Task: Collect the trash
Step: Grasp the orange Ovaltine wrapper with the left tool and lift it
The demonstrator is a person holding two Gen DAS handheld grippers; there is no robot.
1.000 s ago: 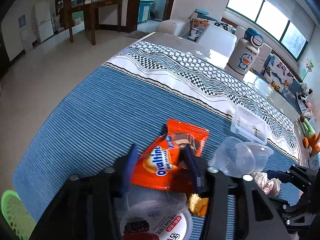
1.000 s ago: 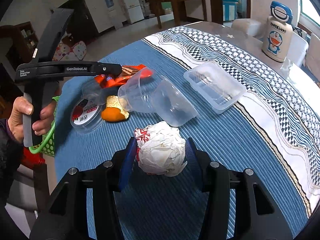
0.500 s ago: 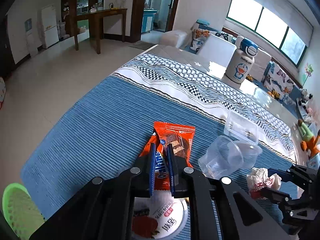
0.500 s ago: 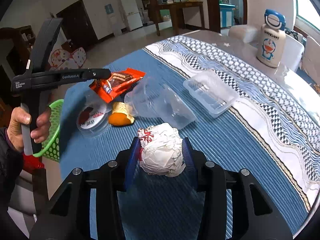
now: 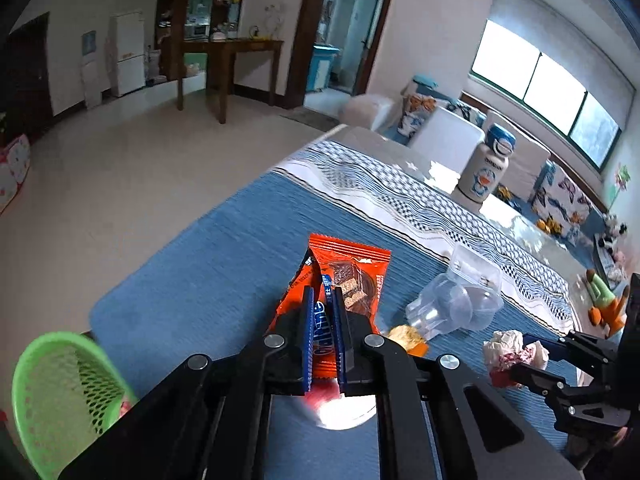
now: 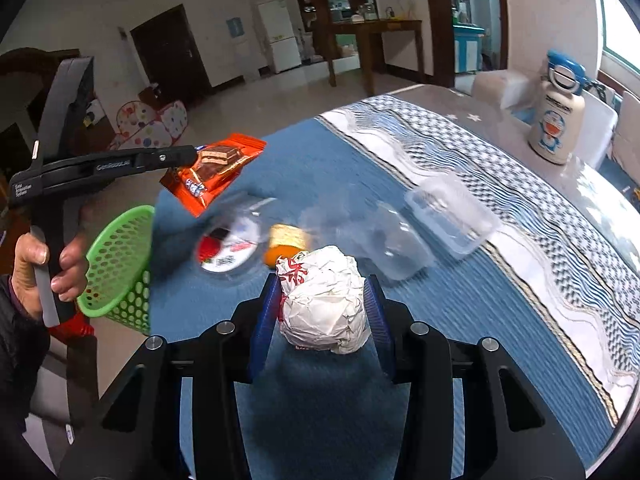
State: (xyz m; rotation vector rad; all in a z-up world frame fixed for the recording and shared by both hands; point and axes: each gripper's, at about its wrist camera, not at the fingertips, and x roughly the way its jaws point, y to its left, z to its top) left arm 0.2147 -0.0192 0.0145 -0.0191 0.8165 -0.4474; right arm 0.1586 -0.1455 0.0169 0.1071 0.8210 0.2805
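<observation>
the orange wrapper (image 5: 344,280) sits pinched between the blue pads of the left gripper (image 5: 323,340), low centre of the left view — it sticks out past the tips, clear of the blue cloth (image 5: 208,272). in the right view that gripper reaches in from the left edge, a hand (image 6: 36,268) on its grip, above the green basket (image 6: 120,264). the right gripper (image 6: 322,300) is clamped on the paper ball (image 6: 324,300) at lower centre — its jaws have just been closing.
</observation>
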